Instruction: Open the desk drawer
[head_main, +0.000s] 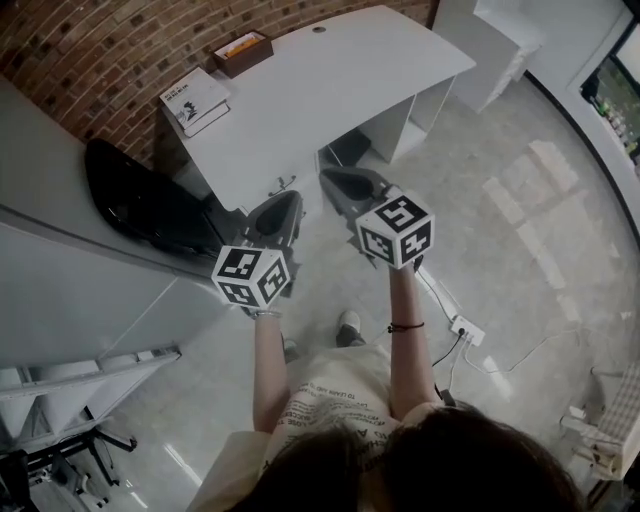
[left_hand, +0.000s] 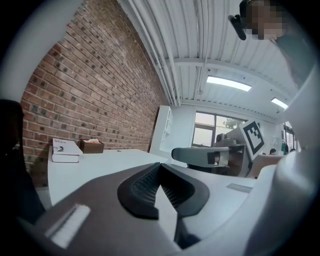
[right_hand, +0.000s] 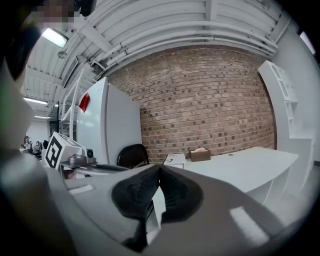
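Note:
The white desk stands against the brick wall, and a small metal drawer handle shows at its near edge. My left gripper hovers just below and right of that handle, apart from it, jaws shut on nothing. My right gripper is held beside it to the right, also shut and empty. In the left gripper view the left gripper points across the desk top, with the right gripper ahead. The right gripper faces the desk in the right gripper view.
A book and a brown box lie on the desk's far side. A black chair stands left of the desk beside a grey partition. A power strip with cables lies on the floor at right.

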